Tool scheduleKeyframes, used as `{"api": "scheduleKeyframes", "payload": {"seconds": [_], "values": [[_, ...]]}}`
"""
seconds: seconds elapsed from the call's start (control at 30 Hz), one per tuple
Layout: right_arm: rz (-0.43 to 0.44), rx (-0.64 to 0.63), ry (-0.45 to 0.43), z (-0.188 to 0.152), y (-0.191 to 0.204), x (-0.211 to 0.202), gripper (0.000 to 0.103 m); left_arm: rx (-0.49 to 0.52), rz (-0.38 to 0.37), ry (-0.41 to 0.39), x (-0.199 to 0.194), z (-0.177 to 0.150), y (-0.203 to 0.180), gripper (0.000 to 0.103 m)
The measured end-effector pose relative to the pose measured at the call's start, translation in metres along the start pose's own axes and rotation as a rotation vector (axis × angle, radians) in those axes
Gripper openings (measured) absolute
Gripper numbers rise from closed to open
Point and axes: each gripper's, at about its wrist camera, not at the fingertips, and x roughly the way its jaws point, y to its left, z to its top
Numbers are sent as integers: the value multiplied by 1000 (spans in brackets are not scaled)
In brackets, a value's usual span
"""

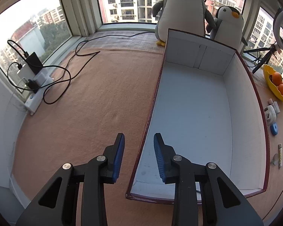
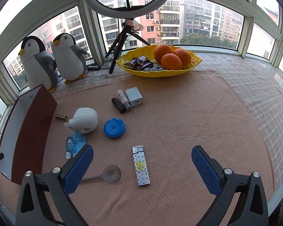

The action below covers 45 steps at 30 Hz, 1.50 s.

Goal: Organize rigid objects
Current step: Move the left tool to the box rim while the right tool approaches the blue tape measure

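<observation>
A shallow open box (image 1: 190, 113), white inside and dark red outside, lies empty on the peach cloth. My left gripper (image 1: 139, 137) straddles its left wall near the front corner, one blue pad outside, one inside. A gap shows on both sides of the wall, so nothing is gripped. In the right wrist view my right gripper (image 2: 143, 148) stands wide open low over a patterned lighter (image 2: 141, 166), which lies between the fingers untouched. A grey spoon (image 2: 111, 174) lies beside the left finger. Farther off are a blue round disc (image 2: 114, 128), a white plug-in device (image 2: 84, 120) and a white charger (image 2: 134, 96).
A black tube (image 2: 118, 105), a small white bottle (image 2: 122, 97), a blue packet (image 2: 77, 143) and a wooden clip (image 2: 60, 116) lie near the box's outer wall (image 2: 34, 131). At the window stand a yellow fruit bowl (image 2: 141, 71), a tripod (image 2: 118, 45) and two plush penguins (image 2: 69, 56). A power strip (image 1: 35, 86) with cables sits far left.
</observation>
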Motion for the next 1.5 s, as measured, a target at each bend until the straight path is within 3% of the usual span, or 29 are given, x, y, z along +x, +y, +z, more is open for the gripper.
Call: {"api": "scheduleKeyframes", "payload": {"seconds": [0.17, 0.53, 0.63, 0.97, 1.5], "values": [[7, -22, 19, 0, 8, 10, 102, 7, 1, 9, 4, -1, -1, 21], [13, -93, 39, 9, 27, 36, 102, 9, 19, 27, 12, -3, -2, 21], [27, -103, 59, 12, 30, 48, 102, 7, 23, 35, 14, -4, -2, 16], [29, -158, 126, 21, 48, 94, 100, -3, 25, 44, 18, -4, 1, 13], [-10, -228, 219, 26, 68, 143, 79, 9, 38, 45, 20, -3, -2, 12]]}}
